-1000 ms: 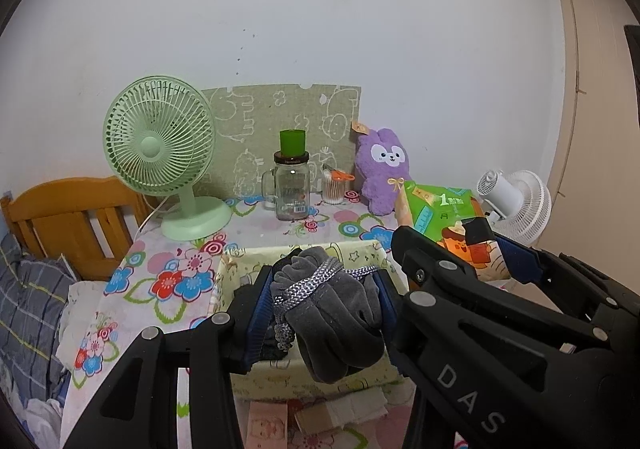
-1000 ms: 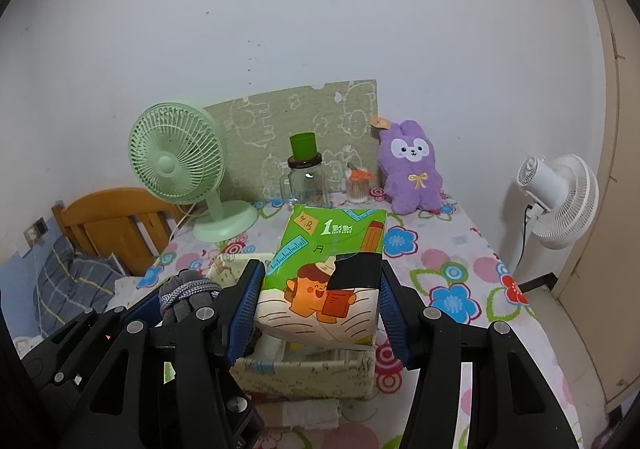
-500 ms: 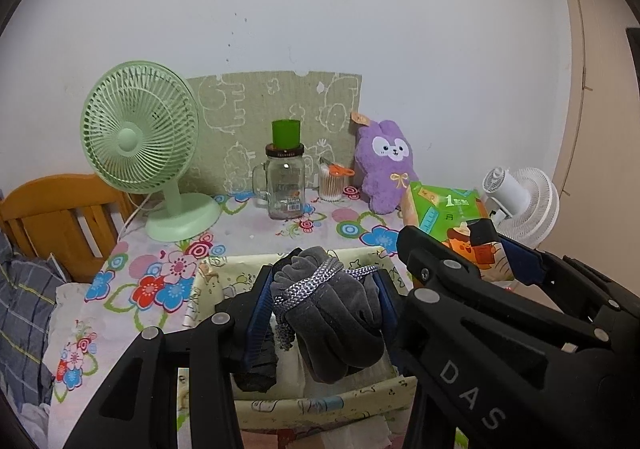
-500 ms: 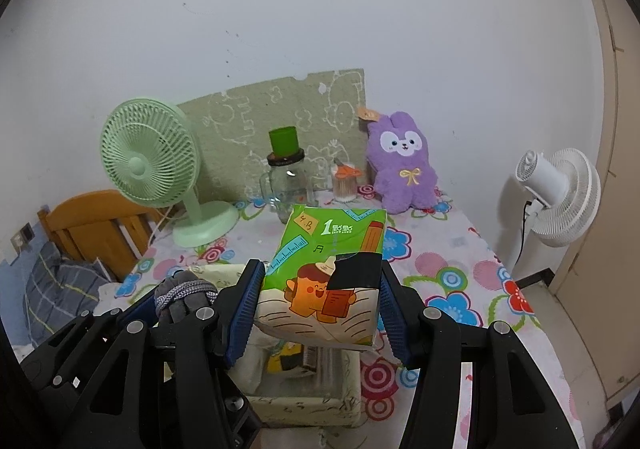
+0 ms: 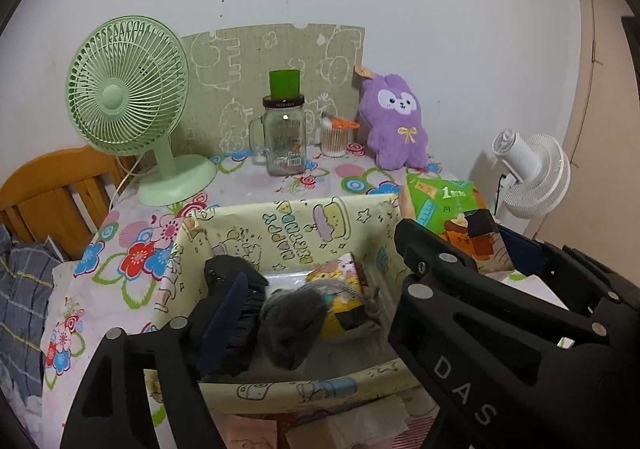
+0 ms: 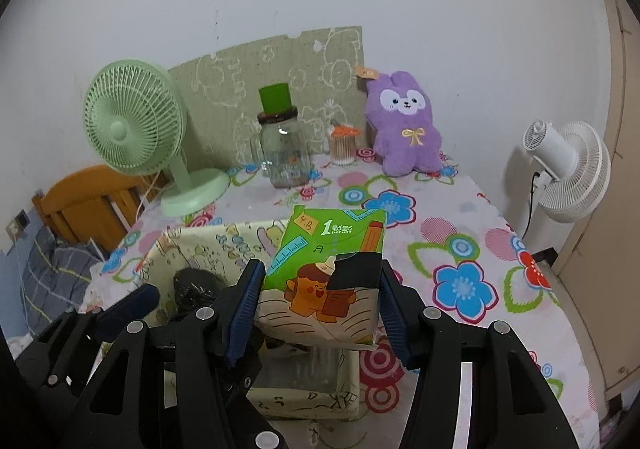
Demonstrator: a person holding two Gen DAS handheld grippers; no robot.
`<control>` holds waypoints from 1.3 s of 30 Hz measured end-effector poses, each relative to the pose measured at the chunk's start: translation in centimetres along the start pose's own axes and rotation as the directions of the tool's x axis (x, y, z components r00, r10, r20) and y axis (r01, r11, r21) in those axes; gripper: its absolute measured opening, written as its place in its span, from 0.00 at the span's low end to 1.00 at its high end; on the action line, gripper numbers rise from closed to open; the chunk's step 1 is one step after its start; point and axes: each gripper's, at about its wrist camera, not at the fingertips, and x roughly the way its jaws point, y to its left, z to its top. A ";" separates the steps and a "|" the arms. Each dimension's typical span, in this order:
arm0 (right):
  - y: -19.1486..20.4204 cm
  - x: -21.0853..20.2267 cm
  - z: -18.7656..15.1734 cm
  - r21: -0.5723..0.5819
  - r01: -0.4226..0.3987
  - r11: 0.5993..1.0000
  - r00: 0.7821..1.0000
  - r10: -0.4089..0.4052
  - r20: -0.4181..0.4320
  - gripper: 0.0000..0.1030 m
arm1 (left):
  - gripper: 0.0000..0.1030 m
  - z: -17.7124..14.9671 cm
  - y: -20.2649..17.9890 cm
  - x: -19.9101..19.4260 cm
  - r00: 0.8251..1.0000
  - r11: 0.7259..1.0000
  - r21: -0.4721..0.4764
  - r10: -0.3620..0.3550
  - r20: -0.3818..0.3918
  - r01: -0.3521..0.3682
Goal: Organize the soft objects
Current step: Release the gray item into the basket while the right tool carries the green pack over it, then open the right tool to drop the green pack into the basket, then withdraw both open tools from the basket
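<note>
Over a flower-print table [image 6: 460, 249], the right gripper [image 6: 320, 301] clamps a green tissue pack [image 6: 328, 273] between its blue pads, holding it above the right edge of a yellow fabric box [image 5: 288, 233]. The left gripper [image 5: 320, 289] hangs spread wide over the box, gripping nothing; a grey glove [image 5: 292, 323] lies inside on a yellow packet [image 5: 340, 289]. A purple plush rabbit [image 6: 404, 129] sits against the wall.
</note>
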 end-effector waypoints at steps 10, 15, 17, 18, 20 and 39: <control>1.7 0.8 0.2 -0.021 -0.029 0.999 1.000 0.029 -0.003 0.57 | 0.87 0.3 1.9 0.3 0.999 0.999 -0.014 0.042 -0.014 -0.042; 2.7 1.7 0.5 -0.033 -0.051 0.998 0.999 0.051 -0.010 0.57 | 0.88 0.5 3.0 0.8 0.998 0.998 -0.020 0.058 -0.023 -0.059; 3.1 2.2 0.6 -0.036 -0.065 0.997 0.998 0.065 -0.016 0.57 | 0.89 0.6 3.3 1.0 0.998 0.998 -0.026 0.058 -0.029 -0.059; 3.3 2.4 0.7 -0.037 -0.071 0.997 0.997 0.070 -0.019 0.57 | 0.89 0.6 3.6 1.1 0.998 0.998 -0.031 0.058 -0.033 -0.059; 3.6 2.9 0.8 -0.040 -0.077 0.996 0.997 0.076 -0.023 0.57 | 0.89 0.5 4.0 1.5 0.997 0.997 -0.042 0.060 -0.041 -0.062; 3.9 2.9 0.7 -0.052 -0.074 0.996 0.997 0.072 -0.041 0.83 | 0.94 0.3 4.4 1.5 0.998 0.997 -0.061 0.054 -0.043 -0.056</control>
